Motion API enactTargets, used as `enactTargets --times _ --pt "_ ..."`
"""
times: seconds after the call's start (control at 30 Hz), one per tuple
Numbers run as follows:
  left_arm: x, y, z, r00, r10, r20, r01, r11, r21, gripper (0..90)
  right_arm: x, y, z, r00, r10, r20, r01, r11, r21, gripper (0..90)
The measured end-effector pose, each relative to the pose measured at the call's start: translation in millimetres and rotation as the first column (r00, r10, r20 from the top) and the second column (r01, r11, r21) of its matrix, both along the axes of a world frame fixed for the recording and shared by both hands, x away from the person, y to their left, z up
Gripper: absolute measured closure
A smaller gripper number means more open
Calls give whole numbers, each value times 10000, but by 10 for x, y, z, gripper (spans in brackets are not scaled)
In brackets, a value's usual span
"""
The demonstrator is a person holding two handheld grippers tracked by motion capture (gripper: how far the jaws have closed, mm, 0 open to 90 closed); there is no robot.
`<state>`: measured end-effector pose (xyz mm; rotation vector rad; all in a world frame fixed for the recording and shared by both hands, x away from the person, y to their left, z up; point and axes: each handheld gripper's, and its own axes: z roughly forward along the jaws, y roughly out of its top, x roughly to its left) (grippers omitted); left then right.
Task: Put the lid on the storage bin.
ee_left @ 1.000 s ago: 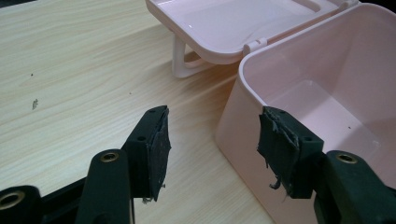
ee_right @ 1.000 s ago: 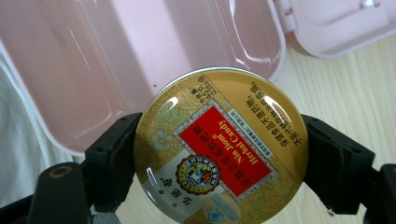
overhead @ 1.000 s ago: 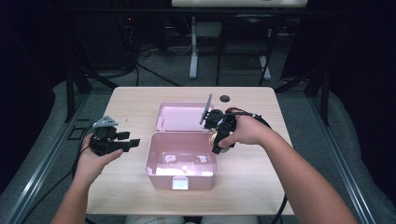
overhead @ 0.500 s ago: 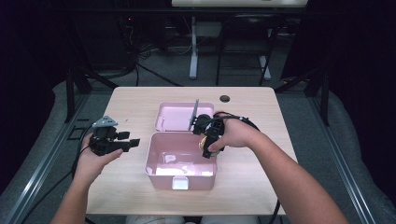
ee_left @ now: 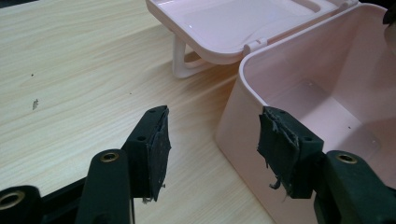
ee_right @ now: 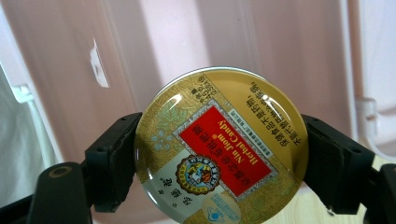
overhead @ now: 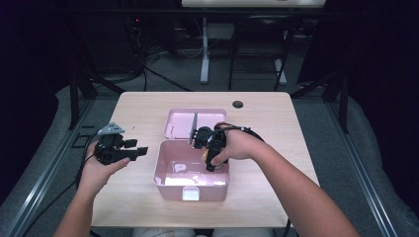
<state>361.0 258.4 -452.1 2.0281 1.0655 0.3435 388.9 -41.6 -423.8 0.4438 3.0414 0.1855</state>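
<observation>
right gripper is clamped on a round gold candy tin, held by its edges between both jaws, label side to the camera. tin is held over the open pink box, at its back right part, just above the inside. left gripper is held wide apart with nothing in it, just left of the box wall. box lid is laid back behind on the table.
</observation>
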Motion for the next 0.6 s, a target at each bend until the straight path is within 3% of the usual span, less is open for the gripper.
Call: enactTargets --times 0.6 --pt "9 -9 -22 10000 23 -32 -23 10000 -4 428 -16 62 -314 9981 585 -198 -588 9982 -105 198"
